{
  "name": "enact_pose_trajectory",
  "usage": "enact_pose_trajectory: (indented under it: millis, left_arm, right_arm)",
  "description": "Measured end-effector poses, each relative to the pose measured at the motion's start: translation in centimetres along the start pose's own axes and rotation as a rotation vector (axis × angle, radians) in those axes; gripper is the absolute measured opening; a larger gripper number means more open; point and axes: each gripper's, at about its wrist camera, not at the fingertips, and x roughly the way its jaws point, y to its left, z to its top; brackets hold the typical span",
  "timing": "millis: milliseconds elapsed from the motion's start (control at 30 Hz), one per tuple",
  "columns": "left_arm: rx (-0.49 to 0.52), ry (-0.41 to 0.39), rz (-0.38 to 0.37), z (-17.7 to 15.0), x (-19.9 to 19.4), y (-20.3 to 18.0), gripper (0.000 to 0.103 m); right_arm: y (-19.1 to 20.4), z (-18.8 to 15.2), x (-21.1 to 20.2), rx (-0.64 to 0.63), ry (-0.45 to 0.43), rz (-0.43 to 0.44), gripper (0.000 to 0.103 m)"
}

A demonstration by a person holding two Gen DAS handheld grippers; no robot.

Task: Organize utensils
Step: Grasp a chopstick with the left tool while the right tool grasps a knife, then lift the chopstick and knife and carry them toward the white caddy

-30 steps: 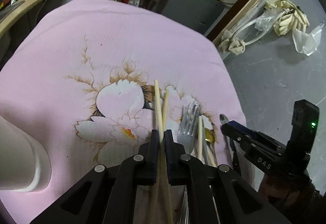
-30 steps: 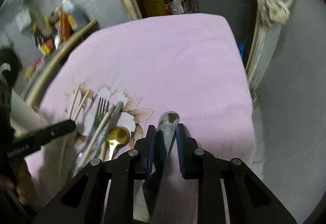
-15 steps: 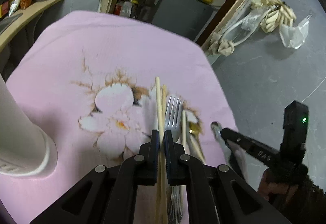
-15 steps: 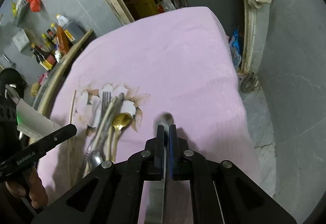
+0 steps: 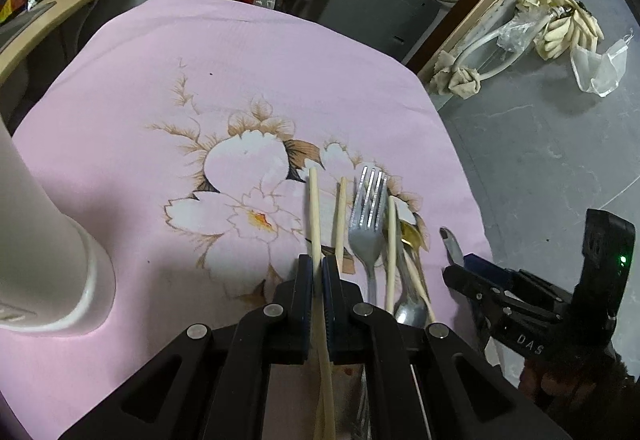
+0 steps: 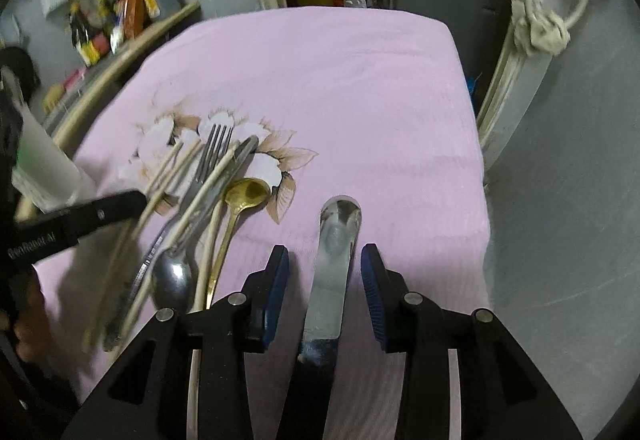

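Left hand-held gripper was clenched on one chopstick. Right hand-held gripper had just opened, releasing the knife, which lay flat between its jaws at 3 o'clock of the utensil pile. Risk: a jaw clips the blade on withdrawal and skews it.

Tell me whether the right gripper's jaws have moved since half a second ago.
Yes. The right gripper has just been opening: its pads now stand clear on either side of the knife, which lies on the pink cloth.
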Motion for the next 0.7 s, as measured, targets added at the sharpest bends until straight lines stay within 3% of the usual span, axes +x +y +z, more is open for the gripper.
enact_pose_trajectory:
  millis: [333,533,567,633,700]
  left_arm:
    - [0.047,0.053,0.009,1.8,1.2,-0.3,0.006]
    - [0.098,0.091,0.046,2.6,2.1,-1.2,0.006]
    - [0.098,0.093,0.047,2.5,2.1,-1.1,0.006]
    - [0.103,0.089,0.049,2.6,2.3,-1.2,0.006]
    - [0.109,0.070,0.048,2.3,2.2,-1.3,0.005]
  right_arm:
    - [0.1,0.6,-0.1,0.019,0.036,-0.003,0.035]
    - [0.2,0.6,0.2,0.042,0.011,-0.017,0.035]
    - [0.3,0.5,0.1,0.046,-0.010,-0.029,0.033]
    - [0.3,0.2,0.1,0.055,-0.050,-0.060,0.015]
    - [-0.4,0.1,-0.1,0.093,-0.070,-0.027,0.015]
